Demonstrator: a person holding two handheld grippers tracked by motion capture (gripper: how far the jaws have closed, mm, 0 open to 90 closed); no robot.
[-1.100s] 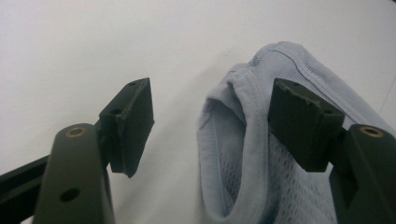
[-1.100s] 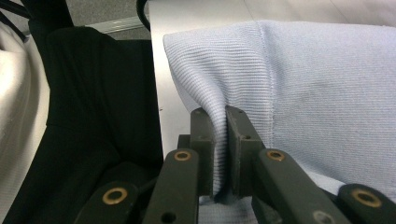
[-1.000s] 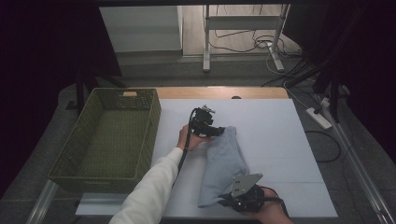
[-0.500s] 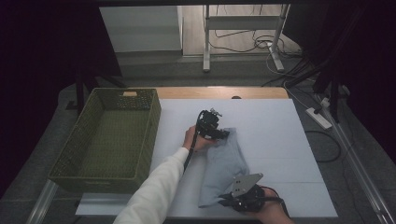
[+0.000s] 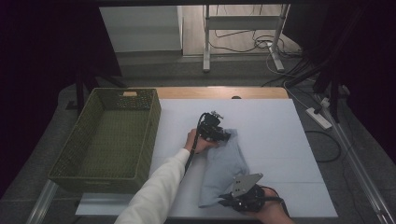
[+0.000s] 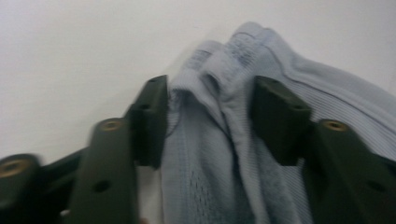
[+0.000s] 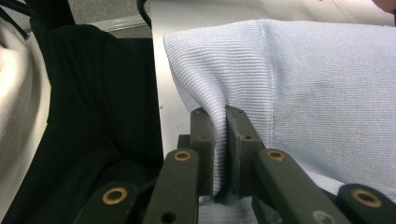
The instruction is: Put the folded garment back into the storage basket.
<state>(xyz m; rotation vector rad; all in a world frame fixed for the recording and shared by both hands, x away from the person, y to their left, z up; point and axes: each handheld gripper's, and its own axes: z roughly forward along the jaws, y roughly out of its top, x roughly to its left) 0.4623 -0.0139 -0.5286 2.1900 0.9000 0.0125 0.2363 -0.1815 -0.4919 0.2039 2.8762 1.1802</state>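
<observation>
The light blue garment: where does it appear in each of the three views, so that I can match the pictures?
High view: light blue garment lies on the white table, centre-right, between both grippers.
Left gripper view: its bunched edge rises at centre, between the two black jaws.
Right gripper view: it covers the upper right, a fold pinched between the jaws.
Shared landmark: the white table surface beneath the garment.

Pale blue ribbed garment (image 5: 223, 168), folded into long strip, lying near-to-far on white bench (image 5: 280, 140), far end bunched.
</observation>
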